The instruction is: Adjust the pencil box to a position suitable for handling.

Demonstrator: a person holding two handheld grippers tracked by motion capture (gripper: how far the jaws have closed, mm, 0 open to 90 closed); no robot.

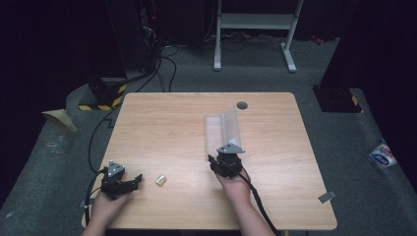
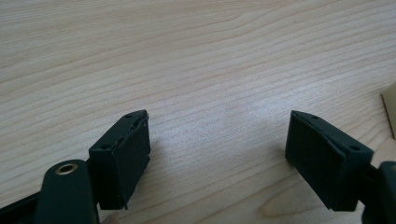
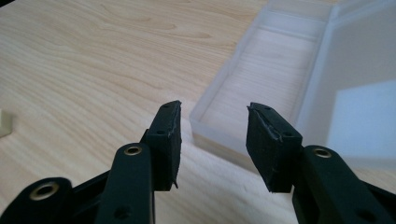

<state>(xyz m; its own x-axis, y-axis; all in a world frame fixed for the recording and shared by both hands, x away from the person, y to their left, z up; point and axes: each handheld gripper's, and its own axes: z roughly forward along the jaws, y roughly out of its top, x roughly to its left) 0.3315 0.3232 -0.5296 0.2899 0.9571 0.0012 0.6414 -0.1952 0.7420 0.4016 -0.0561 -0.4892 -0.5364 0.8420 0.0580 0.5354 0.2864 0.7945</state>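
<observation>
A wooden table seen from above, with a person's two hands entering from the bottom edge of the frame, each holding a pair of black tongs. The work in hand appears to be handling a clear plastic box that stands open just right of the table's centre, its lid raised upright along its right side. A small tan block lies lower down, left of centre, apart from the box. The right tongs sit just below the box, at its near end. In the right gripper view their jaws stand partly apart with nothing between them, the frosted near corner of the box showing through the gap beyond the tips, not touched. The left tongs rest at the lower left, near the block and pointing toward it. In the left gripper view their jaws stand wide apart over bare wood, holding nothing, and the block's edge peeks in at the right border. To do this step well, it would likely help to line the right tongs squarely with the box wall or lid before closing, since thin clear plastic may slide or flex under a slanted pinch. Steadying the box could keep it from skidding across the smooth wood.
</observation>
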